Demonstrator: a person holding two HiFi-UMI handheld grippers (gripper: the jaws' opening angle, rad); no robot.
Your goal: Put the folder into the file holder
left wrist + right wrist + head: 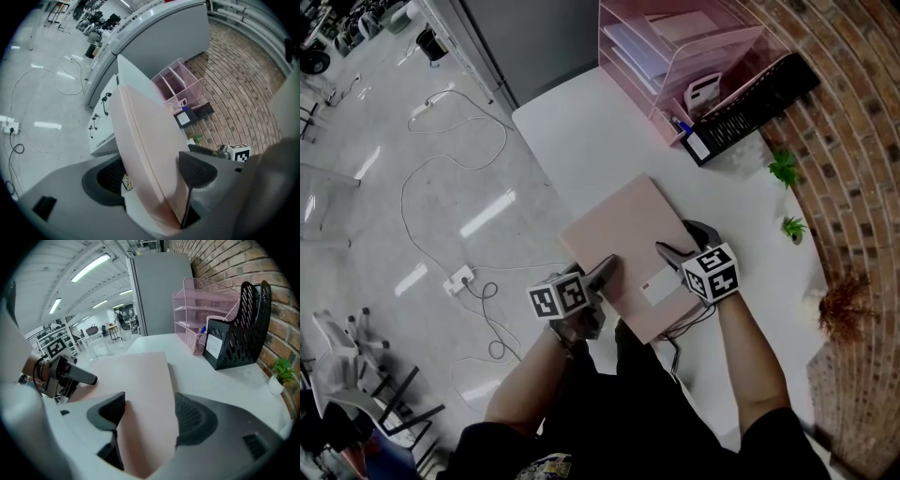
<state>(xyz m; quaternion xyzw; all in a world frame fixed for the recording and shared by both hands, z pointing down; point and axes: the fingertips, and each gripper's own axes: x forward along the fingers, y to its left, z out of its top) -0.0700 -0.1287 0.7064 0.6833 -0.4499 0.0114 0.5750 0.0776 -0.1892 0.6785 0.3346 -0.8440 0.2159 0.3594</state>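
Over the desk (pixel 581 131) I see left tongs (pixel 152 171) and right tongs (pixel 150 411) open astride the folder (pixel 623 234), partly covering its near edge.

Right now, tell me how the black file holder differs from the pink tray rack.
The black file holder is one upright bin with a white label on its front; the pink tray rack is stacked tiers. The rack holds papers; none show in the holder. Both are perforated and stand on the white table by the brick wall.

folder (pixel 623 246) on table (pixel 581 131) near front edge, file holder (pixel 752 98) behind it against wall (pixel 853 141), tray rack (pixel 675 47) left of holder
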